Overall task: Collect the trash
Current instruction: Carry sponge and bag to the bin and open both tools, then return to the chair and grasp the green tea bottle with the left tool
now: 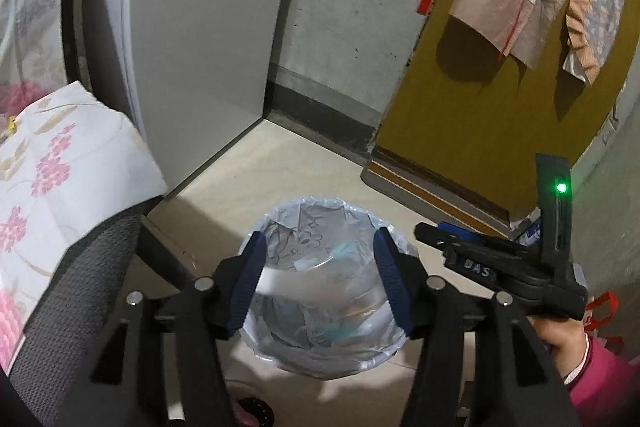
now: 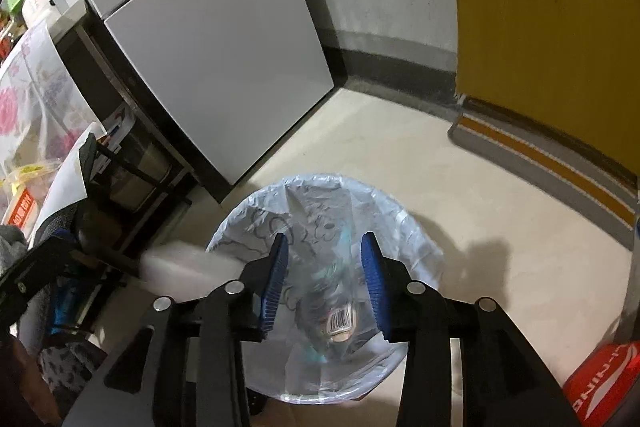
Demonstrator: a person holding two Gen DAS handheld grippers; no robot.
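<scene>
Both grippers hang over the bin (image 1: 320, 355), which stands on the floor (image 1: 304, 171) near the fridge (image 1: 200, 39) and door (image 1: 480, 99). The left gripper (image 1: 320, 279) has its fingers released, a blurred white scrap (image 1: 288, 281) between them. The right gripper (image 2: 324, 283) is released too, with a clear bottle (image 2: 340, 323) below, inside the bin's liner (image 2: 312, 211).

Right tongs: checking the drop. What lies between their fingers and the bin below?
In the right wrist view, a blurred clear plastic piece with a barcode label lies between the right tongs and the lined bin.
</scene>
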